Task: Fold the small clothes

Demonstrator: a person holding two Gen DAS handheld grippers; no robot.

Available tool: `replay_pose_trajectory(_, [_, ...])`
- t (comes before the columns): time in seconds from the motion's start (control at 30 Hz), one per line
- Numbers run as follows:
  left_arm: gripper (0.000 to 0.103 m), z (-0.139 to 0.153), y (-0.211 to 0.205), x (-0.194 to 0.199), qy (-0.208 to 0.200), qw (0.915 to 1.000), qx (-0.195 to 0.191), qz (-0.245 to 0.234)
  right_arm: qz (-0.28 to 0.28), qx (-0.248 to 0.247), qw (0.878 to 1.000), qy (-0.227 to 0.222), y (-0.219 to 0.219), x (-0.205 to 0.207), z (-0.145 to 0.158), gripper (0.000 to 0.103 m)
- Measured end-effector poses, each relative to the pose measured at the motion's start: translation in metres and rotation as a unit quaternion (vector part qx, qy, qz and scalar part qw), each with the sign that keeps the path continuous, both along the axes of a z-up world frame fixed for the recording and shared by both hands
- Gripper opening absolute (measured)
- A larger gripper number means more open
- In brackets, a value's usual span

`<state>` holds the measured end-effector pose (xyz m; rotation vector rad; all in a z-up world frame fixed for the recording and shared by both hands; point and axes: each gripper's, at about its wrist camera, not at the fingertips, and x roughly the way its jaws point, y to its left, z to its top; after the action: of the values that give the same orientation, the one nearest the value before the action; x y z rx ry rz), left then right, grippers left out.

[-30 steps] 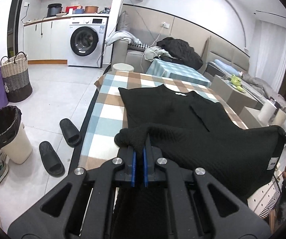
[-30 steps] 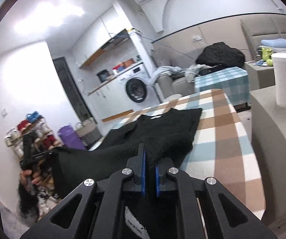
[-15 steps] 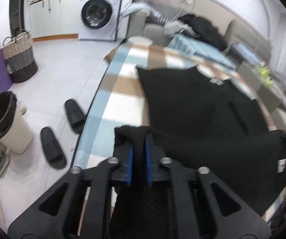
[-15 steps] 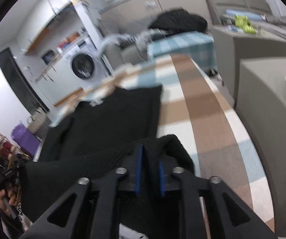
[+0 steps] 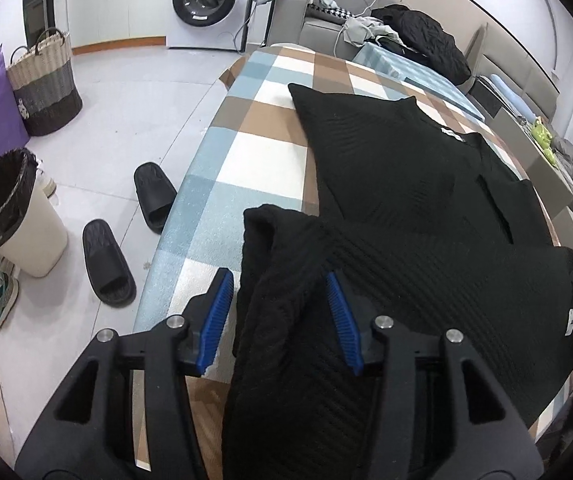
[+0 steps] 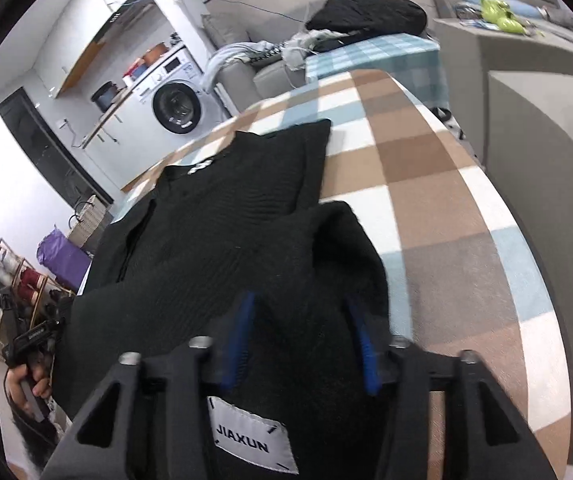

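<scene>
Checked table bearing the black knit garment, spread flat with its near hem folded up over the body. On the floor: woven basket, contents unseen, and bin with black liner. Left gripper, jaws just opening, and right gripper, jaws just closing, both stand apart around loose hem cloth.

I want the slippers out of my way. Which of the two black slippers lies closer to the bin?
The nearer black slipper, low in the left wrist view, beside the white bin. The other slipper lies farther up, against the checked table.
</scene>
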<state>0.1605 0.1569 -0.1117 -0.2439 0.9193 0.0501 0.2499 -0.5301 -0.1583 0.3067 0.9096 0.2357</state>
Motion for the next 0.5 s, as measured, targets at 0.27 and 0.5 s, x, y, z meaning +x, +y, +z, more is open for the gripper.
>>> replay_pose_trajectory(0.27, [0.015, 0.001, -0.013, -0.004, -0.004, 0.9994, 0.029, -0.017, 0.011, -0.036, 0.999, 0.018, 0.017, -0.019, -0.002, 0.011])
replay_pose_trajectory(0.5, [0.015, 0.003, -0.017, -0.005, -0.004, 0.9988, 0.045, -0.018, -0.010, -0.043, 0.998, 0.035, 0.021, -0.032, 0.002, 0.013])
